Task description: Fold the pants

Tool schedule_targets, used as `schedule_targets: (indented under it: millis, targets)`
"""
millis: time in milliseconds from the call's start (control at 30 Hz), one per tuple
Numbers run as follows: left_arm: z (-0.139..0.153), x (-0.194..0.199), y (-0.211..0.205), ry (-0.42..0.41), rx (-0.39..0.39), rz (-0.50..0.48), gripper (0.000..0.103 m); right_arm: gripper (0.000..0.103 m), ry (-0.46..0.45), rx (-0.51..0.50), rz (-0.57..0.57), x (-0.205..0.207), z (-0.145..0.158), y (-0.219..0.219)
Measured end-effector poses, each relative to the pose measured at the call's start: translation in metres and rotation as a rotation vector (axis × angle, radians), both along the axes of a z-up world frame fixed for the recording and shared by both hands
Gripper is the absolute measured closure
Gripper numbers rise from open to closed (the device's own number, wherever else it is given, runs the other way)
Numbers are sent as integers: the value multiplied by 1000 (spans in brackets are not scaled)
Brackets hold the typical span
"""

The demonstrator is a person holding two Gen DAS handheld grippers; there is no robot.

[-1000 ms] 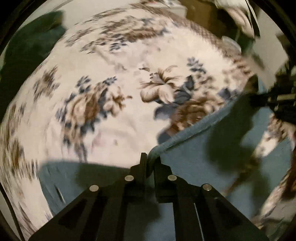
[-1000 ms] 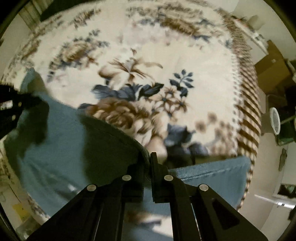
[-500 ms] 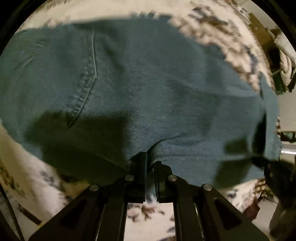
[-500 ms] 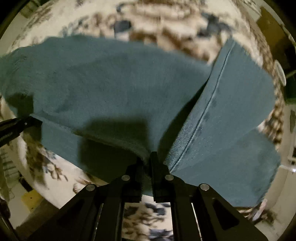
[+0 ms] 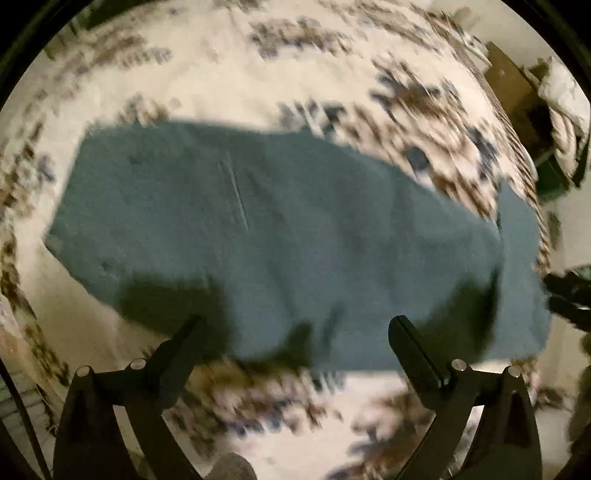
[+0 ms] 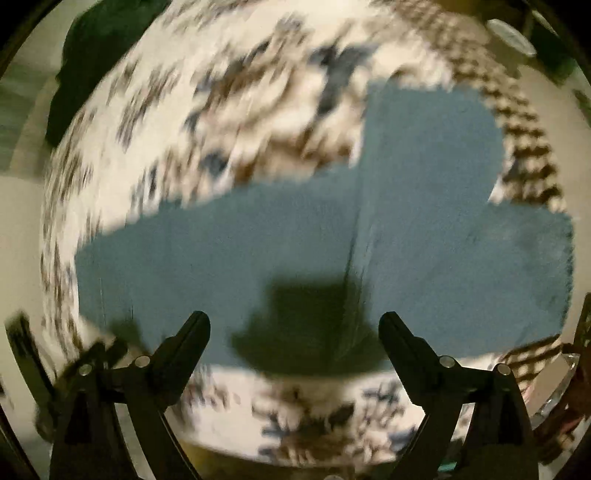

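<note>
The blue denim pants [image 5: 280, 236] lie folded on a cream floral blanket [image 5: 229, 74]. In the right wrist view the pants [image 6: 295, 251] show one layer laid over another, with a leg end [image 6: 432, 136] sticking out at the upper right. My left gripper [image 5: 295, 325] is open and empty, held above the pants' near edge. My right gripper [image 6: 293, 321] is open and empty, above the near edge too. Both views are motion-blurred. The right gripper shows at the right edge of the left wrist view [image 5: 569, 299].
The floral blanket [image 6: 221, 110] covers a bed-like surface. A dark green cloth [image 6: 96, 62] lies at its far left. Brown furniture [image 5: 513, 81] and clutter stand beyond the blanket's right side. A white round object [image 6: 511, 35] sits at the upper right.
Both grippers were shut on the pants' edge and carried it over onto the rest of the pants. Now both have opened, let go and pulled back above the folded pants.
</note>
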State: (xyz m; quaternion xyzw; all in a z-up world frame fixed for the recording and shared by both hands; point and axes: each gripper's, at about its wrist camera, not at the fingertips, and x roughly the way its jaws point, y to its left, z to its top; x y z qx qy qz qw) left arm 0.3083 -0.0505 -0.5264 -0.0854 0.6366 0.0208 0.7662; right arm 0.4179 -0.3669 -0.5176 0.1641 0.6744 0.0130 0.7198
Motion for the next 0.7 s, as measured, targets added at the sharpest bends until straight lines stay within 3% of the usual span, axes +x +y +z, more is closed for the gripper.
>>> schedule_targets:
  millis: [100,267,300,333,367,400,433,533,600,667,700]
  targets:
    - [-10,22,3,-20,38,36,3,8,-34,-143,-51,46,-5,-23]
    - [-24,48,-4,-38,108,36,3,9,76,-273,-131,120,-72,-57]
    - [-27,51,-4,-37,113,31,3,14,114,-323,-128,129,-87,-60]
    - [-29,55,-6,-36,125,22,3,34,139,-367,-125,132,-97,-62]
    - [-30,56,-7,-37,129,16,3,46,155,-399,-125,132,-102,-66]
    - [-26,55,-7,-38,127,8,3,73,132,-403,-149,126,-98,-73]
    - [-23,54,-8,-45,125,-1,3,91,97,-384,-205,116,-89,-82]
    - [-18,48,-13,-57,118,-28,3,92,3,-327,-463,55,-41,-133]
    - [-17,41,-17,-50,117,-41,3,92,-12,-323,-595,8,-20,-163]
    - [-19,33,-20,-39,105,-43,3,92,18,-284,-728,-45,-17,-193]
    - [-21,31,-22,-28,102,-41,3,90,48,-215,-786,-69,-26,-204]
